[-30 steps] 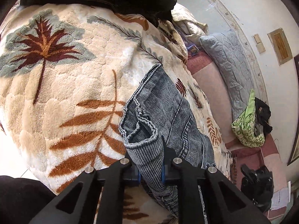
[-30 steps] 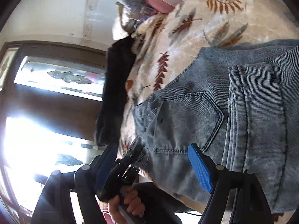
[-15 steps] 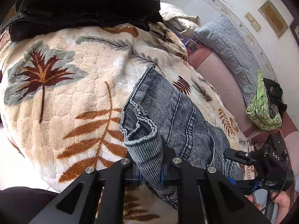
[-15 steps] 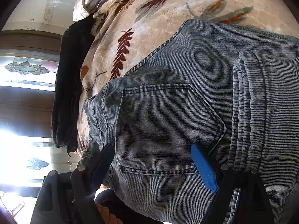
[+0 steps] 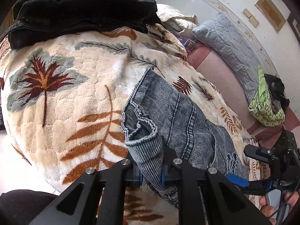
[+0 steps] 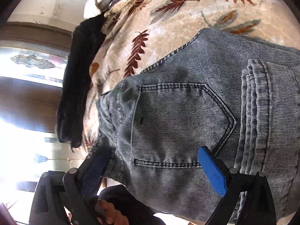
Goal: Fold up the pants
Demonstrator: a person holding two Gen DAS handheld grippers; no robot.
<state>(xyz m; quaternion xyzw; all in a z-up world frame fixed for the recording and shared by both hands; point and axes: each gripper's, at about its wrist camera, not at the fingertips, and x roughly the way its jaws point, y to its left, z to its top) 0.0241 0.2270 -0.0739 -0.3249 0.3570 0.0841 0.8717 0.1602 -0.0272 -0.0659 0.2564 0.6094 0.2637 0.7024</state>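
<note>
Grey-blue washed jeans [image 5: 180, 112] lie folded on a cream leaf-patterned blanket [image 5: 56, 86] over a bed. My left gripper [image 5: 151, 174] is shut on a bunched hem end of the jeans at the near edge. My right gripper [image 6: 155, 161] is open, its blue pads straddling the waist end by the back pocket [image 6: 180, 123]; it also shows in the left wrist view [image 5: 243, 166] at the right, beside the jeans.
A pile of black clothes [image 5: 80, 13] lies at the blanket's far edge, also in the right wrist view [image 6: 78, 82]. A grey quilted pillow [image 5: 230, 43], a green patterned bag [image 5: 266, 105] and a pink sheet [image 5: 223, 78] lie to the right.
My right gripper has moved in closer over the jeans' waist, and now shows in the left wrist view. My left gripper keeps its hold on the hem.
</note>
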